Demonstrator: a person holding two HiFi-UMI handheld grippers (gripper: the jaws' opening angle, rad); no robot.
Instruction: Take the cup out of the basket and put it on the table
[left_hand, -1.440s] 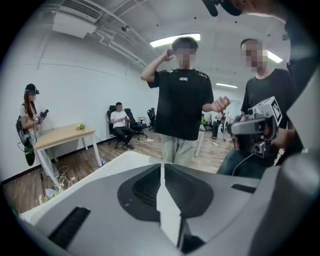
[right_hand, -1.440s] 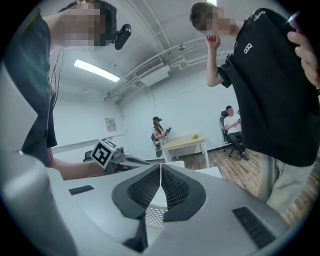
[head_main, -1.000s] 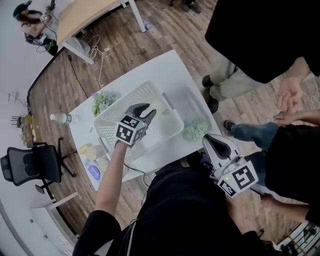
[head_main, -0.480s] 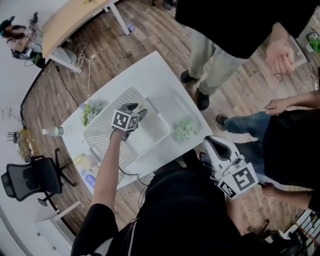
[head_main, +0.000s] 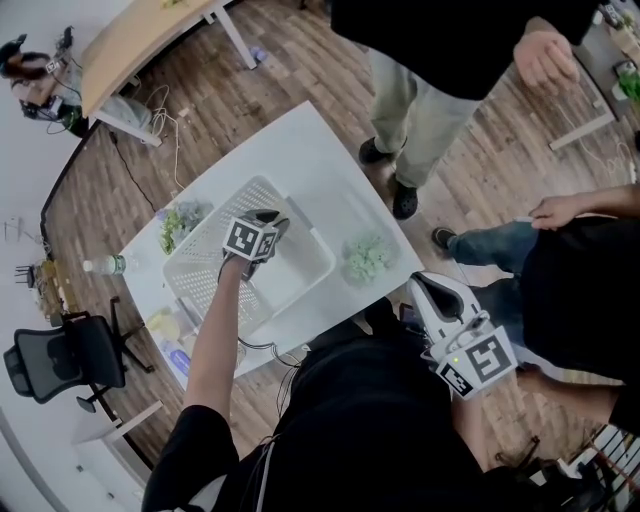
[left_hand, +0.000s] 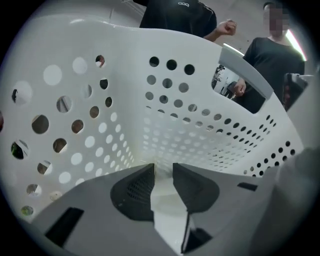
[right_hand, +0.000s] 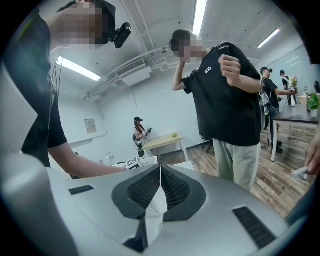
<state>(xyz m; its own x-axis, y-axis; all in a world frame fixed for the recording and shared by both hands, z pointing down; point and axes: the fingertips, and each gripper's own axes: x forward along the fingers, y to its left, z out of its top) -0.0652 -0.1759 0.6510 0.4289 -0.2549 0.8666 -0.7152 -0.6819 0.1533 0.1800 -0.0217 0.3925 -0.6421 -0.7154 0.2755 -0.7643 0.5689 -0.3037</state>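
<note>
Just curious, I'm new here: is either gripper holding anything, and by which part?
The left gripper has just been closing its jaws on something white in the basket, probably the cup; which part cannot be told. The right gripper is shut, empty.

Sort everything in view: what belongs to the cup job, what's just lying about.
Job: basket; table; left gripper, jaws just closed on what looks like the cup.
Lying about: green bunch; second green bunch; bottle; office chair; right gripper, shut and idle.
</note>
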